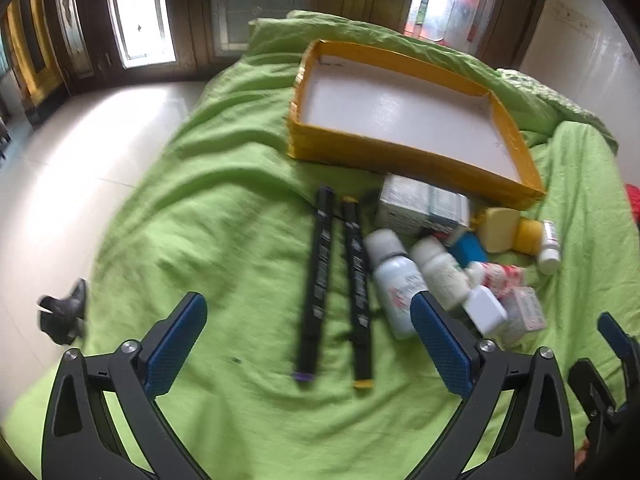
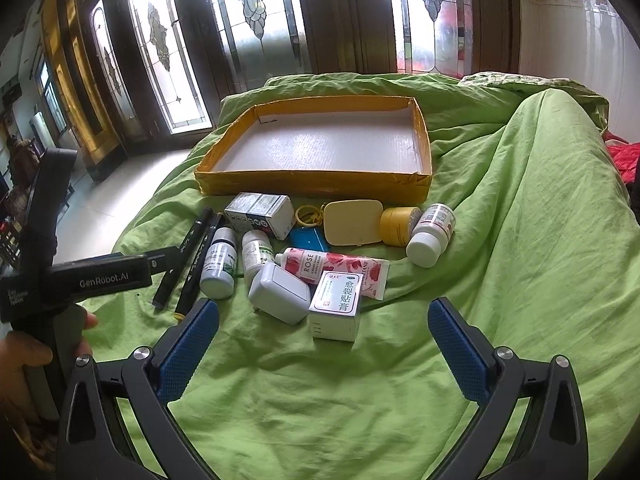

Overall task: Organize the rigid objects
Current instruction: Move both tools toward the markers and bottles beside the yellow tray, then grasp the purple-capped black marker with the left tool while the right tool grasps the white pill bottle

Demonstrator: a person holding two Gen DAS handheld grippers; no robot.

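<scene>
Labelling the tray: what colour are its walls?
Yellow walls on the tray, white inside; clearest in the right wrist view.

1. The sheet (image 2: pixel 520 240) is bright lime green.
2. The tray (image 2: pixel 312 182) has yellow walls and a white floor.
3. The hand-cream tube (image 2: pixel 332 268) is white with red roses.
4. Two markers (image 1: pixel 320 280) are black, one purple-tipped, one yellow-tipped.
5. Gripper pads (image 2: pixel 188 348) are dotted blue.

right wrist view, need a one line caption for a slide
Open right gripper hovers over bottles, boxes and markers on a green sheet, before an empty yellow tray.
</scene>
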